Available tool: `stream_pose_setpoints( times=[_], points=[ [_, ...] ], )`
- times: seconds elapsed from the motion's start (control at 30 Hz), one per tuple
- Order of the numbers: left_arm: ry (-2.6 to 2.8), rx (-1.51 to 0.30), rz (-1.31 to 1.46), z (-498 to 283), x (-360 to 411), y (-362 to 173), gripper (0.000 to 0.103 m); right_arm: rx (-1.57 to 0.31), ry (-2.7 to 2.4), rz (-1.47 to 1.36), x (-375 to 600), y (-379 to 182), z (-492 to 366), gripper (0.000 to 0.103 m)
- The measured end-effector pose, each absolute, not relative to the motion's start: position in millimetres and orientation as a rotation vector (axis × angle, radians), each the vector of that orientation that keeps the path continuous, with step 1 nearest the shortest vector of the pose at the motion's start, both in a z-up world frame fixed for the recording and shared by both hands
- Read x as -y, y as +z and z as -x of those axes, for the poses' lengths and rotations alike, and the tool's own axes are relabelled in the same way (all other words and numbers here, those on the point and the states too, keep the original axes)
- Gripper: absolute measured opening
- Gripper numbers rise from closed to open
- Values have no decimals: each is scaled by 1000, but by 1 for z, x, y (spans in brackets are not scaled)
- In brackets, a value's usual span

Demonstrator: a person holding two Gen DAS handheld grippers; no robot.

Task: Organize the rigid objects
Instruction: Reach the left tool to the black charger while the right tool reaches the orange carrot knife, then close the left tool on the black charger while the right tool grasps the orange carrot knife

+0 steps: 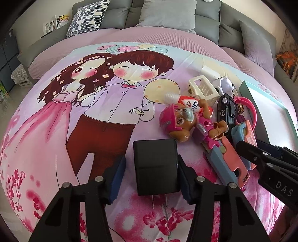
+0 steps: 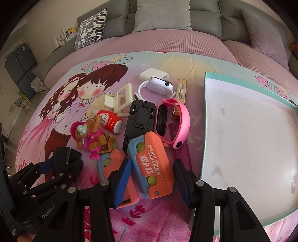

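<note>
A pile of small rigid things lies on the cartoon bedspread. In the left wrist view my left gripper is open around a black plug charger; the right pad touches it, the left pad stands off. A pink dog figure lies just beyond. In the right wrist view my right gripper is open around an orange-and-blue carrot knife toy, with a gap on its right side. A second carrot knife toy lies to its left. The empty teal-rimmed box lid sits to the right.
Behind the toys lie a black toy car, a pink wristband, a red glue bottle, a cream clip, a white charger and cable and a yellow stick. Grey sofa cushions stand at the back.
</note>
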State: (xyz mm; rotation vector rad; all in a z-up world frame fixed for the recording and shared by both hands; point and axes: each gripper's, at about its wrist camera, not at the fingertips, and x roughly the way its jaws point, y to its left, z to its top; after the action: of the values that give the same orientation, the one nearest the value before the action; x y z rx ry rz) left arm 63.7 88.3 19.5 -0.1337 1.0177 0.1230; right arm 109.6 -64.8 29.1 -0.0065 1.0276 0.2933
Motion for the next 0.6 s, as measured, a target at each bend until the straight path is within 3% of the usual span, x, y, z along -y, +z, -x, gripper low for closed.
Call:
stream_pose_setpoints(
  times=[0.07,0.6],
  points=[
    [121,-1015,136,-63,-88,20,43,-1024,290,5,64,29,-108,50],
    [116,-963,218,-49,-93,26,43,-1002,329,-157,85,29,-89,43]
  ],
)
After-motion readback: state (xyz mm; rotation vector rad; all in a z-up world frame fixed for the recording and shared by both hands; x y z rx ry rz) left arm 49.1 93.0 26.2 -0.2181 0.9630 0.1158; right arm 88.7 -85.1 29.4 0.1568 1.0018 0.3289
